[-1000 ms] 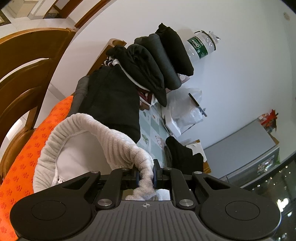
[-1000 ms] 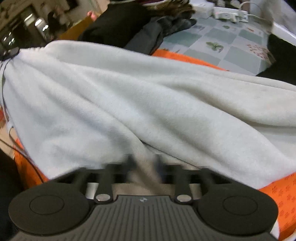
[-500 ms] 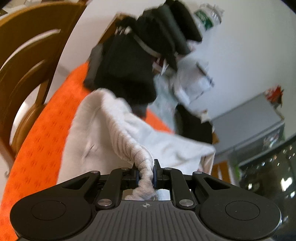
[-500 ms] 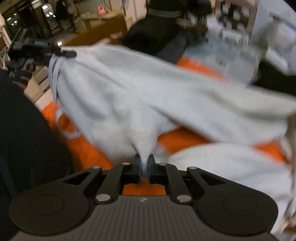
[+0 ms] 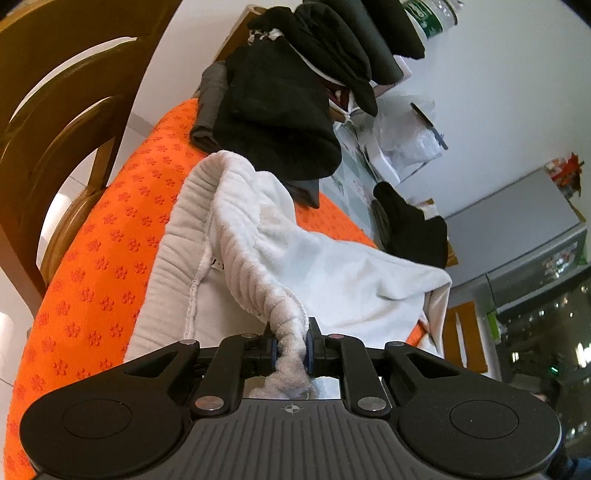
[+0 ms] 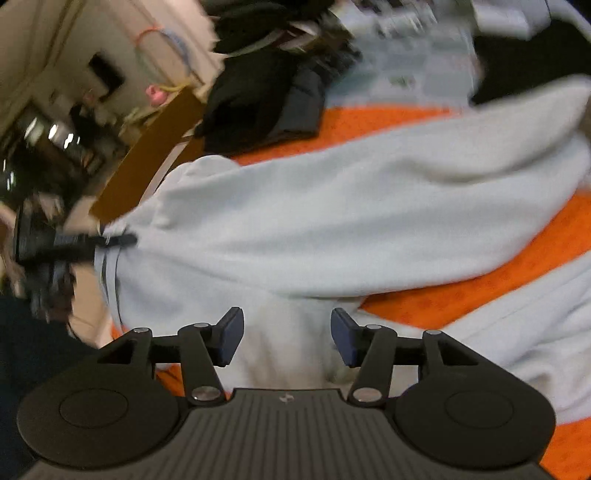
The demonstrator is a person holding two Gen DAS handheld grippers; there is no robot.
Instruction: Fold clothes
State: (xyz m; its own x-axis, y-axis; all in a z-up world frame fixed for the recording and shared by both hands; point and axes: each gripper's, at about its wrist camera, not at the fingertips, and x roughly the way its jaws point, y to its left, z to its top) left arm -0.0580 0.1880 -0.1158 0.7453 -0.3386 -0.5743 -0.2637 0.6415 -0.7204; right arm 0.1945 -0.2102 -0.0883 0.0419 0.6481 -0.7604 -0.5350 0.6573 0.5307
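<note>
A white fleece garment (image 5: 325, 269) with a ribbed waistband and drawstring lies across the orange mat (image 5: 103, 266). My left gripper (image 5: 290, 347) is shut on a bunched end of that waistband. In the right wrist view the same white garment (image 6: 332, 221) stretches over the orange mat (image 6: 480, 295), blurred by motion. My right gripper (image 6: 287, 334) is open, its fingers wide apart with white cloth lying loose between and below them. The left gripper (image 6: 74, 243) shows at the left edge, pinching the garment's far corner.
A pile of black clothes (image 5: 288, 110) sits on the mat's far end, also seen as dark clothes (image 6: 266, 96) in the right wrist view. A wooden chair (image 5: 62, 110) stands at the left. More black cloth (image 5: 410, 225), a white bag (image 5: 406, 136) and a bottle (image 5: 428, 18) lie beyond.
My right gripper has opened and let go of the white cloth it held. The garment has dropped from hanging to lying on the mat, with the left gripper lower.
</note>
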